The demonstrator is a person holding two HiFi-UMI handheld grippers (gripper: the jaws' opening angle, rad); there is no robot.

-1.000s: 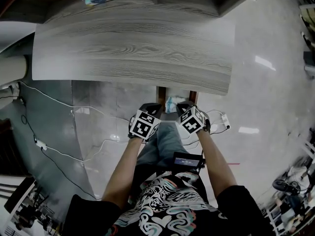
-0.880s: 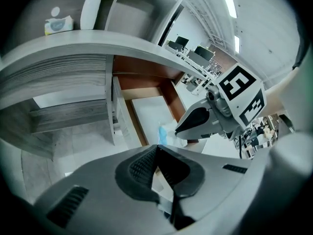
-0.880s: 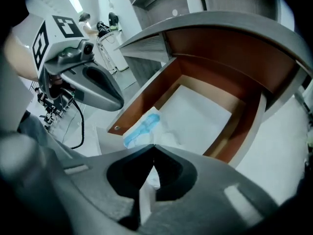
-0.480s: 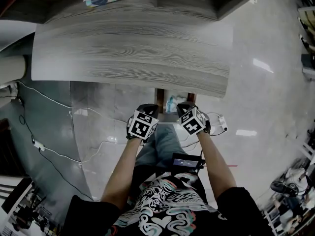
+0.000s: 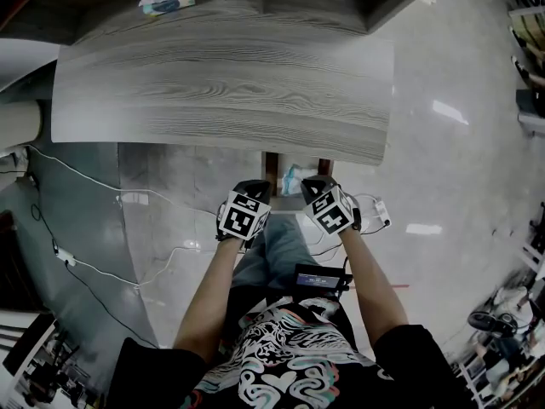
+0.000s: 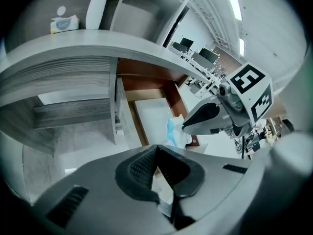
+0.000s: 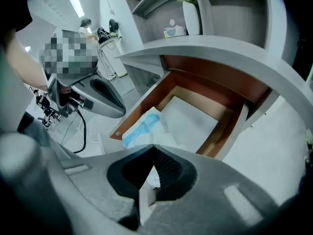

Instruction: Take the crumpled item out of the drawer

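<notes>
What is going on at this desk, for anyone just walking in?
A person holds a gripper in each hand over an open drawer under the wooden desk. The left gripper and right gripper both hang just above the drawer's front, jaws together and empty. The crumpled blue and white item lies in the drawer's front corner, not yet gripped.

Crumpled blue-white item (image 7: pixel 142 129) — in open drawer (image 7: pixel 139 106)
</notes>
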